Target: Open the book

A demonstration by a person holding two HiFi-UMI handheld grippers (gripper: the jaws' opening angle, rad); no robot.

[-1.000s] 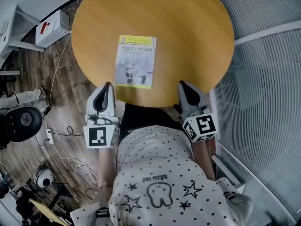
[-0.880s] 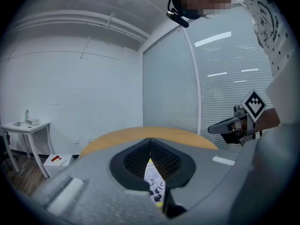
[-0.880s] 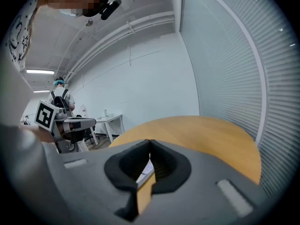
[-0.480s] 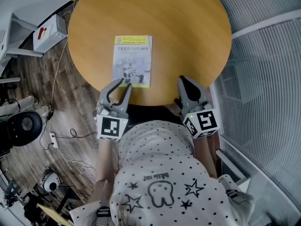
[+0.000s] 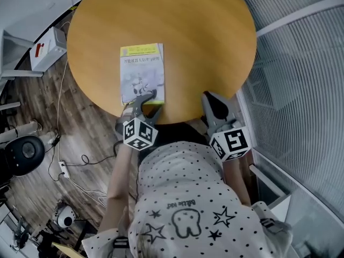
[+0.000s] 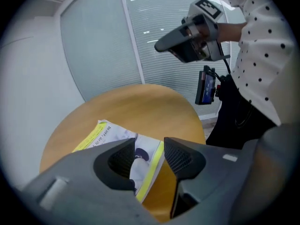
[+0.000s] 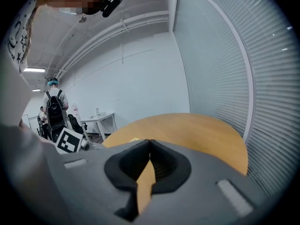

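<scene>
My left gripper's (image 5: 145, 102) jaws are opening, the closed book's (image 5: 142, 69) near edge between them on the round wooden tabletop (image 5: 204, 42). My right gripper's (image 5: 210, 98) jaws are together. There is plank floor (image 5: 86, 138) on my left and a slatted glass wall (image 5: 301, 90) on my right.

Round orange-brown wooden table (image 5: 204, 31) stands on grey-brown plank floor (image 5: 32, 106). White rectangular box (image 5: 47, 48) left of table. White power strip (image 5: 64, 169) on floor.

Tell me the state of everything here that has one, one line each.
Book: closed, flat on the table.
Left hand-held gripper: jaws opening, book's near edge between them, not gripped.
Right hand-held gripper: shut, empty, at the table's near edge.
</scene>
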